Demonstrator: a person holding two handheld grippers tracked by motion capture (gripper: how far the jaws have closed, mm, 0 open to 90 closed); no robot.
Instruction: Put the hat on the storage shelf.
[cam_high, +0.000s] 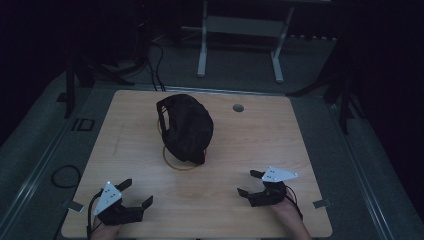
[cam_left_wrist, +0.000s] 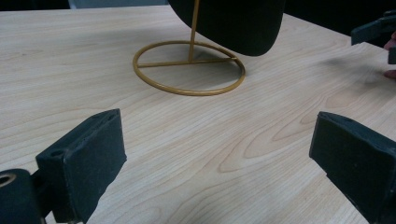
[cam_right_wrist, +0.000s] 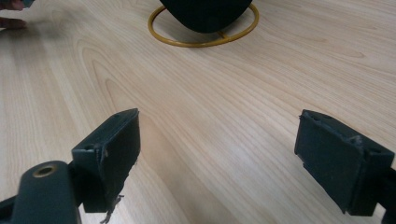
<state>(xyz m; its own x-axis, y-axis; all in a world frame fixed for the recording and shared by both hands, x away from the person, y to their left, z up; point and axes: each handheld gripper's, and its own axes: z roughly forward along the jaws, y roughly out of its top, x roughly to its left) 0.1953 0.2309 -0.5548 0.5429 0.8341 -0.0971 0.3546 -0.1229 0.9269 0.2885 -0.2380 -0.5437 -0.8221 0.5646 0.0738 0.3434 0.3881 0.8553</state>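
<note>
Both tools are resting low at the near edge of the table, so the work is judged to be at its opening step, before any reach. The left hand-held gripper is sitting near the near-left corner with its jaws spread wide and nothing between them; the right hand-held gripper is lying near the near-right side, likewise wide and empty, and each is pointing inward toward the middle. Beyond them a broad stretch of bare wood is lying open, giving free room for either tool to advance without obstruction. Farther on, around the table's centre, a black cap is hanging on a yellow wire stand, whose ring base is lying flat on the wood and whose upright rod is rising into the cap, as the left gripper view is showing. The next move is judged to call for carrying one gripper forward to the cap's lower rim and closing on the fabric while sparing the light stand, which could tip. Past the cap, a small round hole is sitting near the far edge, well apart from everything.
</note>
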